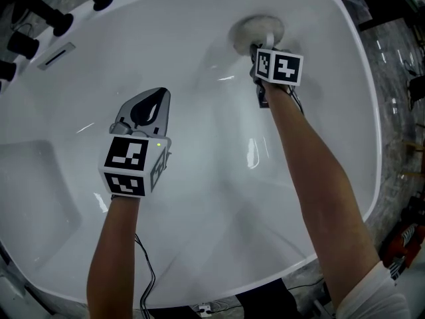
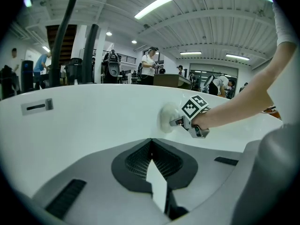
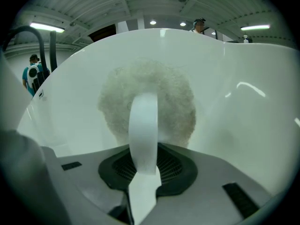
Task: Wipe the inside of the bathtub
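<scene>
In head view the R gripper (image 1: 261, 45) tips are hidden under its marker cube (image 1: 279, 67), which also covers part of the round fluffy pad (image 1: 255, 30); the pad's working face is pressed flat vs. the bathtub (image 1: 219, 178) far end wall, so it can't be seen, and the black fittings (image 1: 60, 22) at top-left are cut off. Cubes show only b/w square patterns. R gripper view: jaws clamped on pad's white strap (image 3: 143, 130), which runs upright across the pad; L gripper (image 2: 151, 142) jaws together w/ nothing between, hanging over the tub's middle, well apart from the pad.
</scene>
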The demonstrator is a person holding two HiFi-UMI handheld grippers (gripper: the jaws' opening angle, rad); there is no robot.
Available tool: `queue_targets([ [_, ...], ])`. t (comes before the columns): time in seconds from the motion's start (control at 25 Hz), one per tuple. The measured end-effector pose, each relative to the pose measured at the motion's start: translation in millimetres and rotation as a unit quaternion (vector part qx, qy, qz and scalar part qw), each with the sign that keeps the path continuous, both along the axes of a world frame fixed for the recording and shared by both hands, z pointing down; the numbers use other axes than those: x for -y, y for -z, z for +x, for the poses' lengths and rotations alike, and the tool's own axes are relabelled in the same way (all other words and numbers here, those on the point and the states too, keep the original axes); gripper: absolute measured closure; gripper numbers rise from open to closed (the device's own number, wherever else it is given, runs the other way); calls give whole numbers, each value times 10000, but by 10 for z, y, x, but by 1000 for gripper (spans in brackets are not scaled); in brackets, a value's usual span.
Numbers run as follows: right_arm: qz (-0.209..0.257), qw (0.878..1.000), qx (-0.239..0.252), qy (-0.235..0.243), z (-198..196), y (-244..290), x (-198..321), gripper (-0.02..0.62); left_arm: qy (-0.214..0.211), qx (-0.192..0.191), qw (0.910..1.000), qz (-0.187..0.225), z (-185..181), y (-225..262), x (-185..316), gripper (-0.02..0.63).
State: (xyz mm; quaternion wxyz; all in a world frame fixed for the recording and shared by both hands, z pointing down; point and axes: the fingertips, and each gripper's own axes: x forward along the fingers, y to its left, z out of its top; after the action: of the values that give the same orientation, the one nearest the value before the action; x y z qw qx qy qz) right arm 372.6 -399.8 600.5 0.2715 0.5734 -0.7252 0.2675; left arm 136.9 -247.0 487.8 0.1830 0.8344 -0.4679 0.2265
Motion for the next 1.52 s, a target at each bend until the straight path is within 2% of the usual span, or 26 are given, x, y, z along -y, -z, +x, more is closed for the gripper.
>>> queue_targets([
  [0.36,-79,9999,38,103,-530,63,-148,500,171,26,9998,11,-507,158,-156,594],
  [0.68,-134,9994,134,290,-1150,115,-296,500,289,82,9995,11,-979,300,-331,594],
  [1.52,-201,9971,136,717,-2721,123,-748,500,603,-14,9982,-54,-2276,286,-945,594],
])
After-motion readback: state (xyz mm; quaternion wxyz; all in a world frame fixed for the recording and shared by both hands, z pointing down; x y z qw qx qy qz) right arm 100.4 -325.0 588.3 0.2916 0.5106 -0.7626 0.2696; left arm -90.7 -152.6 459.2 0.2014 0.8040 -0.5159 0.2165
